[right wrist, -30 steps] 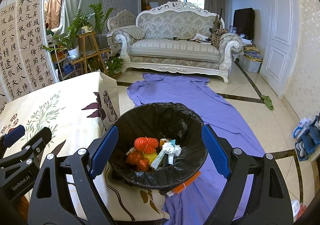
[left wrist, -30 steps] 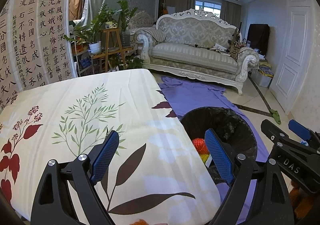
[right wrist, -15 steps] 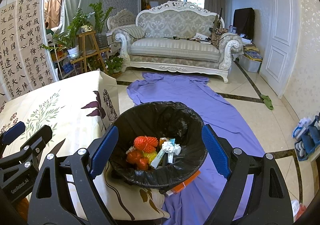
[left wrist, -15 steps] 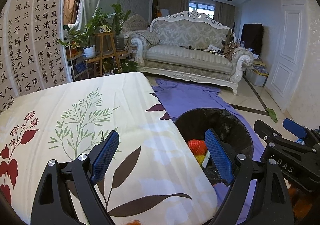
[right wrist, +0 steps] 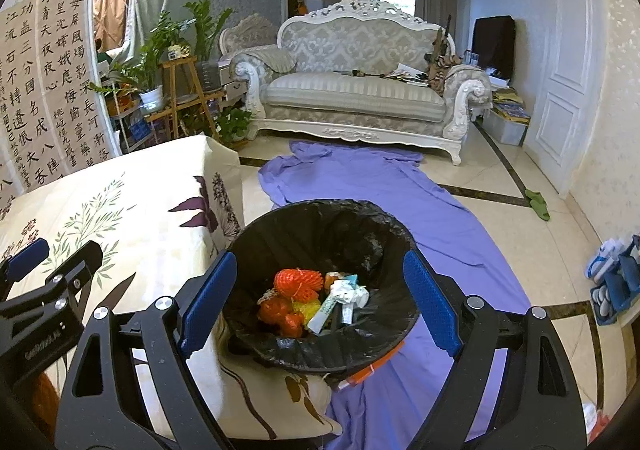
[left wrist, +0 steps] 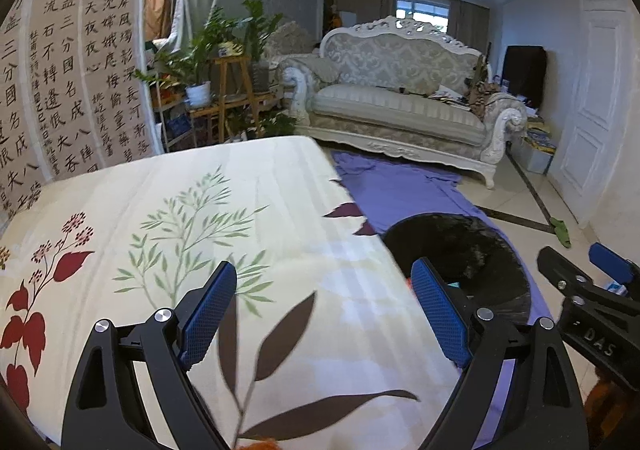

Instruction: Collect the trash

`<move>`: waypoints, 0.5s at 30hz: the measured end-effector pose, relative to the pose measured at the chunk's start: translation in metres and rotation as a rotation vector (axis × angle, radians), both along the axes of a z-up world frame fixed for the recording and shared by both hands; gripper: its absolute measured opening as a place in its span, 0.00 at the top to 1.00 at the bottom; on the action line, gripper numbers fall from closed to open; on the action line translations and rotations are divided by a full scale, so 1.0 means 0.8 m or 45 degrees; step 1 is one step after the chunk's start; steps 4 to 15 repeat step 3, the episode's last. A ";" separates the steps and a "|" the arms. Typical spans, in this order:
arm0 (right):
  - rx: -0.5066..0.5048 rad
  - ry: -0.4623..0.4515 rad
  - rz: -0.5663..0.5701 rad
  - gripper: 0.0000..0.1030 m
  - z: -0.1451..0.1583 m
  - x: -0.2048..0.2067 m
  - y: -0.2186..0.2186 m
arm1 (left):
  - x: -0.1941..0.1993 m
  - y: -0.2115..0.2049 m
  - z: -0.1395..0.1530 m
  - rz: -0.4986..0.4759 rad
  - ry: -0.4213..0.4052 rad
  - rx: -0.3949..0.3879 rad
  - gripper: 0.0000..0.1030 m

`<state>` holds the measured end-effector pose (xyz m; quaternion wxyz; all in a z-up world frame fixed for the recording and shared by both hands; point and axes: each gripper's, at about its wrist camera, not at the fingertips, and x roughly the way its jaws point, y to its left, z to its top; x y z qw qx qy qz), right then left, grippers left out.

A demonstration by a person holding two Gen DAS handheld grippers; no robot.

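Bin (right wrist: 320, 234) w/ trash beside table (left wrist: 240, 210), purple cloth (right wrist: 400, 190) under; both hand-held grippers (left wrist: 323, 314) (right wrist: 320, 308) spread, empty.

ornate sofa (right wrist: 356, 90), purple sheet (right wrist: 400, 210), potted plants (left wrist: 200, 62)

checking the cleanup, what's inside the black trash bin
The trash bin holds orange netting, crumpled white paper and a white tube, piled together. Anything under that pile, and the bin's bottom, is covered.
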<state>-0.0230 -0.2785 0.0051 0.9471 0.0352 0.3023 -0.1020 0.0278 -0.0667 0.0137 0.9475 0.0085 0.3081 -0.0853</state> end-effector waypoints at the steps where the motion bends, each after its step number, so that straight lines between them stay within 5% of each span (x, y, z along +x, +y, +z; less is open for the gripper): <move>1: -0.002 0.005 0.010 0.19 -0.001 0.002 0.003 | 0.003 0.007 -0.002 0.021 0.006 0.003 0.16; 15: -0.004 0.017 0.033 0.19 -0.002 0.007 0.011 | 0.008 0.021 -0.005 0.057 0.018 0.005 0.16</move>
